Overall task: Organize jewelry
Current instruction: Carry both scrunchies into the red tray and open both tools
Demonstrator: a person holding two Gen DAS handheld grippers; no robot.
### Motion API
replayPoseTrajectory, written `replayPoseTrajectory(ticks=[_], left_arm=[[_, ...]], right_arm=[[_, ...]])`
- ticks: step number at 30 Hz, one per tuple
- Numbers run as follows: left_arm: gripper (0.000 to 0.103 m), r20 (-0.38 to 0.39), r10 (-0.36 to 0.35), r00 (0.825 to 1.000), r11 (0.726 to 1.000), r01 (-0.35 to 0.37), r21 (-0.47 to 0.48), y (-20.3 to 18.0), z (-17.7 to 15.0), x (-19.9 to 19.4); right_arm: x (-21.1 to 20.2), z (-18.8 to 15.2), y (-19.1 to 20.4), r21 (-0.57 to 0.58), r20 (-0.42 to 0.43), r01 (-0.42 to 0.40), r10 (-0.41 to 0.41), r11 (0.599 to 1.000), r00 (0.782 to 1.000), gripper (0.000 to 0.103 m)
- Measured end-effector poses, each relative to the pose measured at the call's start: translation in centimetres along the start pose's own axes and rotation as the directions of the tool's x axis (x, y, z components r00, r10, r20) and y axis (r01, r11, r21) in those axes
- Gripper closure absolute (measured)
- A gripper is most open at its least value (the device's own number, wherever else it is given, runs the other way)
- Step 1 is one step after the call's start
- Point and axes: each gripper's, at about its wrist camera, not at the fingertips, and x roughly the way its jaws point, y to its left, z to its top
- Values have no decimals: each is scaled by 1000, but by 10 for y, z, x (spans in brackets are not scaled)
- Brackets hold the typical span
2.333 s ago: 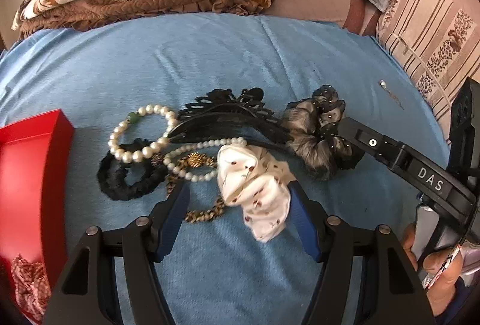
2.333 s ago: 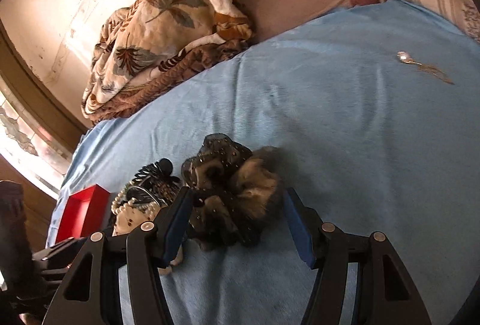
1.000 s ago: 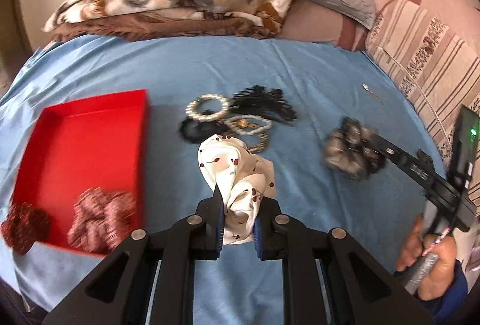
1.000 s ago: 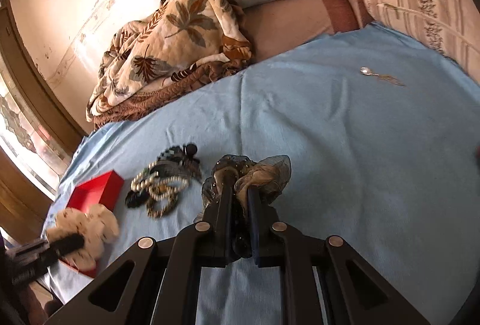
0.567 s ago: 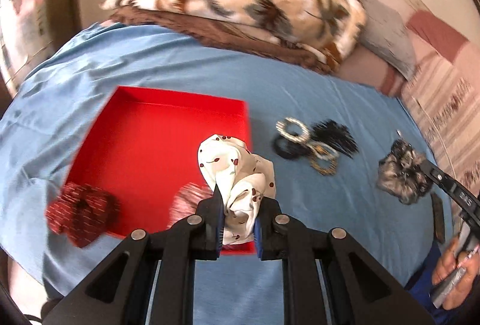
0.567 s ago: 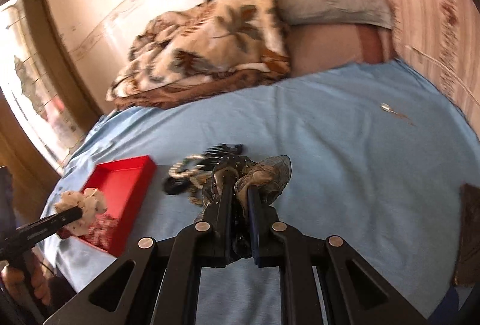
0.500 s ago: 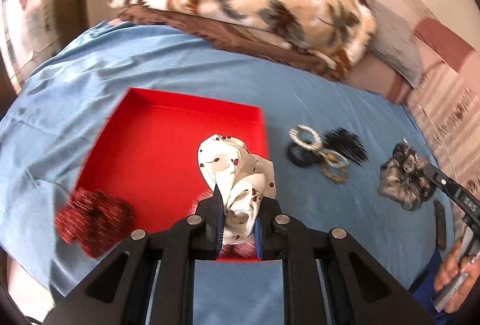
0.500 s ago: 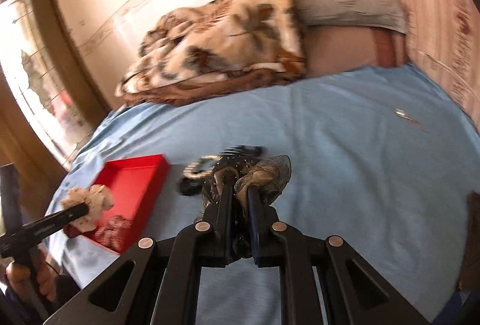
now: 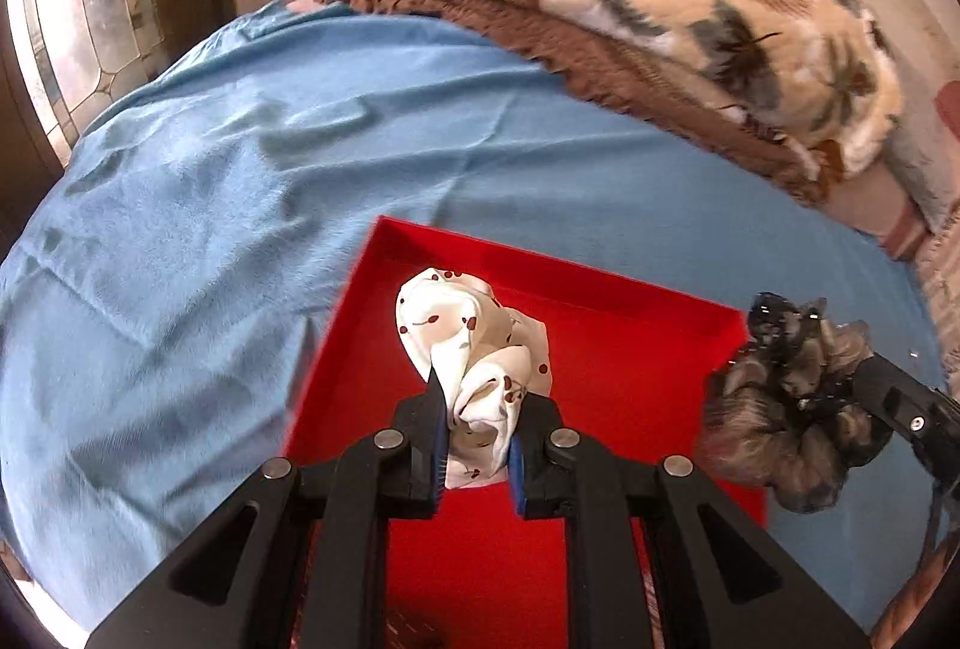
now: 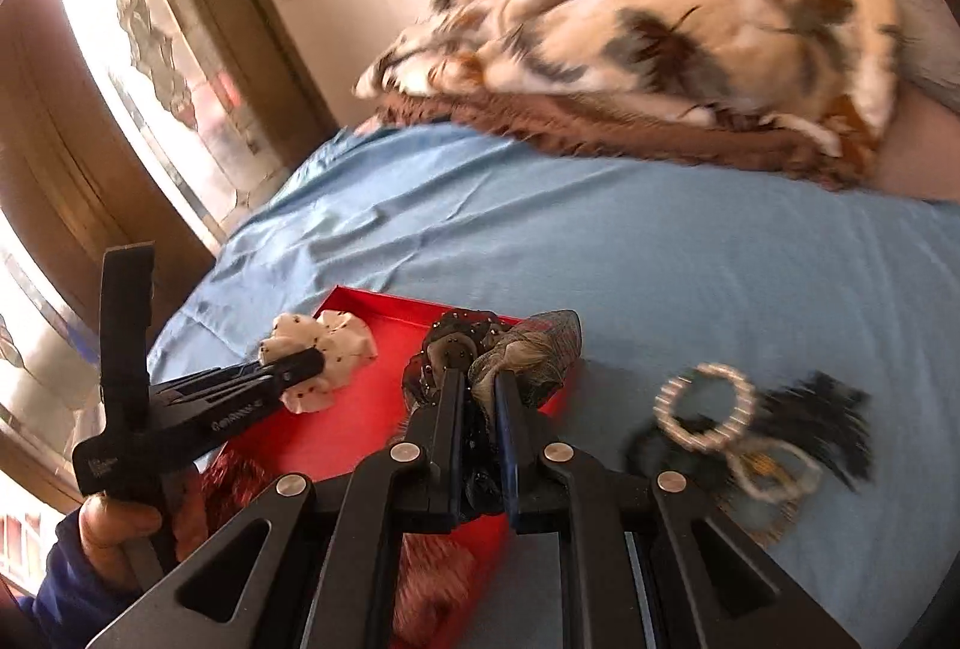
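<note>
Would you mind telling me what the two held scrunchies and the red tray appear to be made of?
White scrunchie: smooth, satiny printed fabric, soft folds. Dark scrunchie: sheer mesh fabric with small studs or beads, probably. Red tray: rigid, matte, thin straight walls; cardboard or plastic, unclear which.

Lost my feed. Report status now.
Left gripper shut on white scrunchie, over red tray. Right gripper shut on grey scrunchie. Nothing blocking.

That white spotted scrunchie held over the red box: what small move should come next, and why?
Probably open the left tool and let the white scrunchie drop. It is pinched between the pads, hanging above the red box, where other scrunchies already lie.
</note>
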Motion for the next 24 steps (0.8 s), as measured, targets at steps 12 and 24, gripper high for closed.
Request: replayPoseTrajectory(ticks=[12,24], left_arm=[[78,-17,0,1000,999,0,-42,11,5,16],[47,117,-27,993,994,39,-100,6,-7,-64]], right_arm=[[63,-1,-19,19,-88,79,-77,997,993,81],[-6,-12,-11,-17,9,107,-107,994,994,40]])
